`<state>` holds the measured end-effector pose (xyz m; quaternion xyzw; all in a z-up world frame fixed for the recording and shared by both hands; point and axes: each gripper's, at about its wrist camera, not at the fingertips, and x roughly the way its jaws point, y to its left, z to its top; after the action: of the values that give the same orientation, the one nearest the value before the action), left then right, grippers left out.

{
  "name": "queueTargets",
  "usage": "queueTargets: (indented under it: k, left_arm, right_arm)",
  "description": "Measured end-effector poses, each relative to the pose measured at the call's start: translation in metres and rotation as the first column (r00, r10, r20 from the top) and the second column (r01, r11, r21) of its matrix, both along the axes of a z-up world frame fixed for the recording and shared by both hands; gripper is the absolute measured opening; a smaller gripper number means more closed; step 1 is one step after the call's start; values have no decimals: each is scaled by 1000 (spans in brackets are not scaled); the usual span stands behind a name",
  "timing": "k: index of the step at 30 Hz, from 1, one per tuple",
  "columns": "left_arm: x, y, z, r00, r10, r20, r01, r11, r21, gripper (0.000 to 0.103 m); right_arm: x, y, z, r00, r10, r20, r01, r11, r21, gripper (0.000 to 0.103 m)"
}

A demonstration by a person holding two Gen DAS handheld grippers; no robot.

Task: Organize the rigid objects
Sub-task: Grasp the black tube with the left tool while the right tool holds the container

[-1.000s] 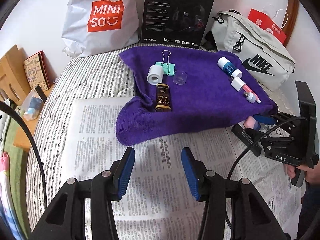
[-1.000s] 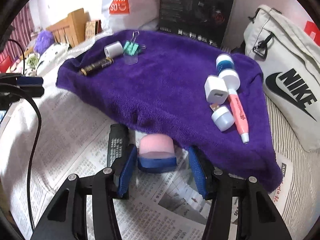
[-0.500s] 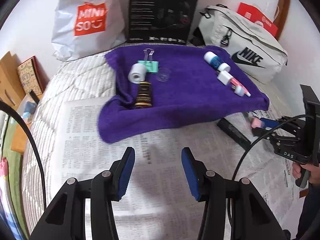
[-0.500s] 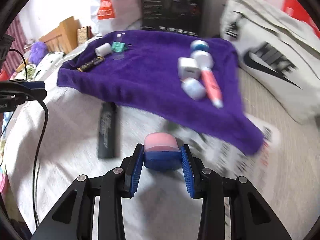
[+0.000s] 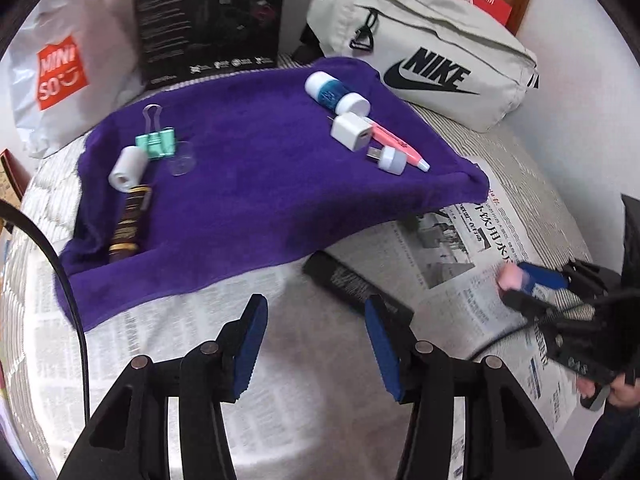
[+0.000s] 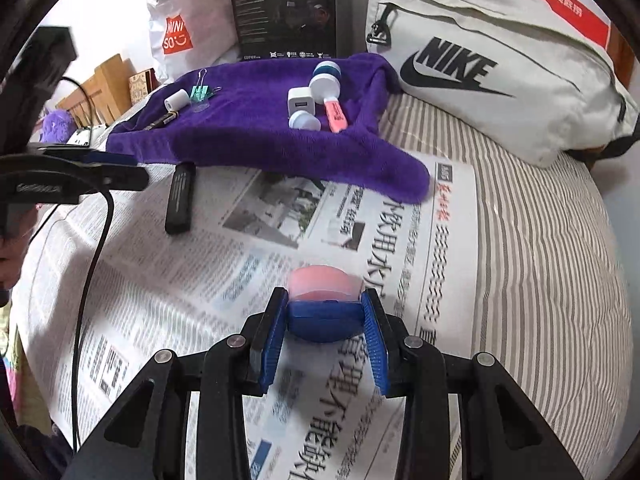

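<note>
Right gripper [image 6: 326, 322] clamps pink-blue item [image 6: 322, 300], maybe eraser; left gripper [image 5: 316, 334] empty

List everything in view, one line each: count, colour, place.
towel: 1, purple, spread on bed
binder clip: 1, mint green, on towel
small roll: 1, white, on towel
dark tube: 1, brown-gold, on towel
charger cube: 1, white, on towel
highlighter: 1, pink, on towel
black bar: 1, on newspaper
newspaper: grey print, on bed
Nike bag: 1, beige, behind
left tool: open, empty
right tool: shut on pink-blue object
</note>
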<state>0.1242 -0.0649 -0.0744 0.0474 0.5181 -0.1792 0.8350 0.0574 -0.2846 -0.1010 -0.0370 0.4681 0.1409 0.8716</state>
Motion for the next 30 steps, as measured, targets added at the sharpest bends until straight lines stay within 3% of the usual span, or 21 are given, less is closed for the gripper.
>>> queueTargets:
  k: [7, 13, 18, 23, 30]
  left_arm:
    - [12, -26, -11, 999, 11, -39, -10, 1000, 26, 49]
    - [16, -44, -27, 999, 20, -46, -14, 993, 120, 56]
    - [8, -21, -25, 999, 35, -24, -29, 980, 195, 61]
    - [2, 17, -23, 996, 83, -21, -78, 983, 167, 61]
    - [1, 3, -24, 998, -62, 24, 58, 986, 154, 58]
  right_arm:
    - [-8, -9, -1, 1000, 16, 7, -16, 1000, 19, 37]
    - [-9, -8, -2, 1000, 17, 8, -17, 1000, 16, 37]
    - [-9, -6, 0, 1000, 17, 7, -17, 1000, 8, 37]
    - [-4, 0, 0, 1000, 25, 13, -25, 1000, 18, 37]
    - [0, 4, -5, 1000, 22, 4, -22, 1000, 17, 37]
